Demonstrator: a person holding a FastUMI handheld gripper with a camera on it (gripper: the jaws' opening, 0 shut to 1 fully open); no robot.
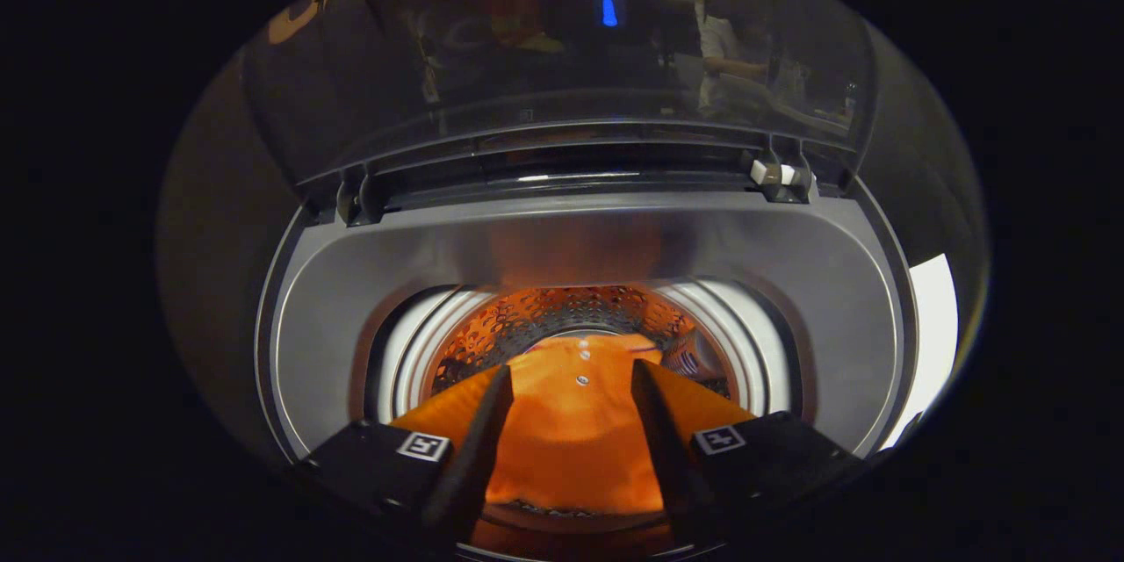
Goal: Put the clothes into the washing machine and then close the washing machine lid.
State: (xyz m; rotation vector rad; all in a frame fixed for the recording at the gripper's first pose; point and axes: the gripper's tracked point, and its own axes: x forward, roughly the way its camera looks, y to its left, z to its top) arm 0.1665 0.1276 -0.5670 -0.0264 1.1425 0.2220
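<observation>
The hand-held gripper hangs over the open mouth of a top-loading washing machine, its two fingers spread apart with a clear gap between the tips and nothing clamped between them. An orange polo shirt fills that gap and spreads under both fingers, its placket with two small pale buttons lying just ahead of the fingertips; whether the fingers touch the cloth cannot be told. The shirt lies inside the perforated steel drum, whose holed wall rises beyond the collar and glows orange with the garment's reflection. A scrap of striped fabric shows beside the shirt, just beyond the right finger, against the drum wall. A pale ring circles the drum's opening, and around that sits the machine's grey top surround, sloping down toward the tub. Square coded markers sit on the body of the hand-held gripper behind each finger. Beyond the tub, the dark, see-through lid stands raised on its rear hinges, one at either side, with a small white piece at the right-hand hinge. Dim reflections of the booth, among them a small blue light, play across the lid's glossy panel.
</observation>
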